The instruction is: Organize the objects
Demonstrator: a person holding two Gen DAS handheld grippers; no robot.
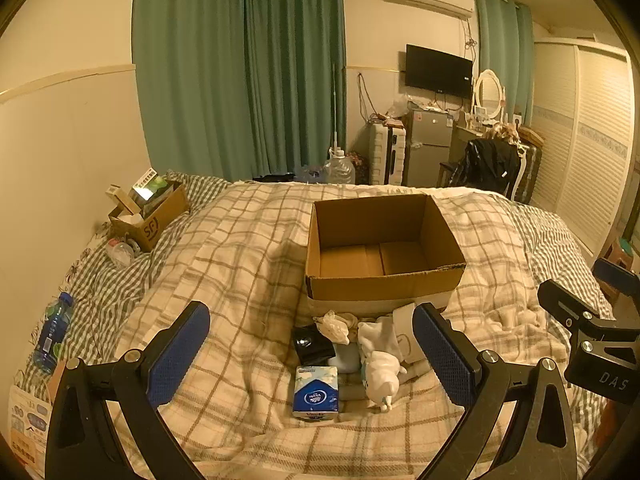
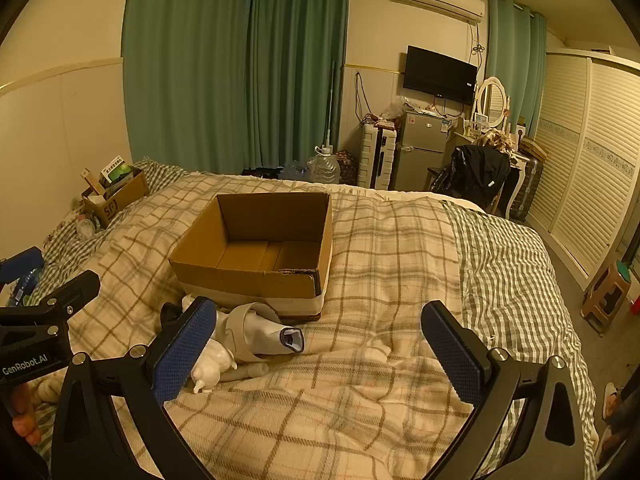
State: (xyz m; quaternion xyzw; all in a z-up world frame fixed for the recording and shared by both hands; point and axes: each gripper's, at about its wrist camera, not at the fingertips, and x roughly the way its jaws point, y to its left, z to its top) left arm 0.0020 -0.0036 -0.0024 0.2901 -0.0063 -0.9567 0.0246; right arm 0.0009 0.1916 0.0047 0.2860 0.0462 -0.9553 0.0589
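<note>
Both grippers hung released, jaws spread wide, nothing between the blue pads. Left gripper [image 1: 312, 356] sat over the clutter pile on the plaid blanket [image 1: 248, 264]: tissue pack [image 1: 316, 394] nearest, at 6 o'clock of the pile; white figurine [image 1: 382, 376] just beside it at 3 o'clock; black pouch [image 1: 312, 344] and crumpled tissue [image 1: 334, 326] behind, white cloth [image 1: 380, 334] at 1 o'clock. Open cardboard box [image 1: 380, 284] stood at 12 o'clock, touching the pile's far edge — its inside bare. Right gripper [image 2: 318, 350] faced bare blanket; its left finger [image 2: 182, 354] partly blocked the figurine. Smaller box of items [image 1: 154, 216] sat at 10 o'clock by the wall, water bottle [image 1: 54, 332] at 9 o'clock.
</note>
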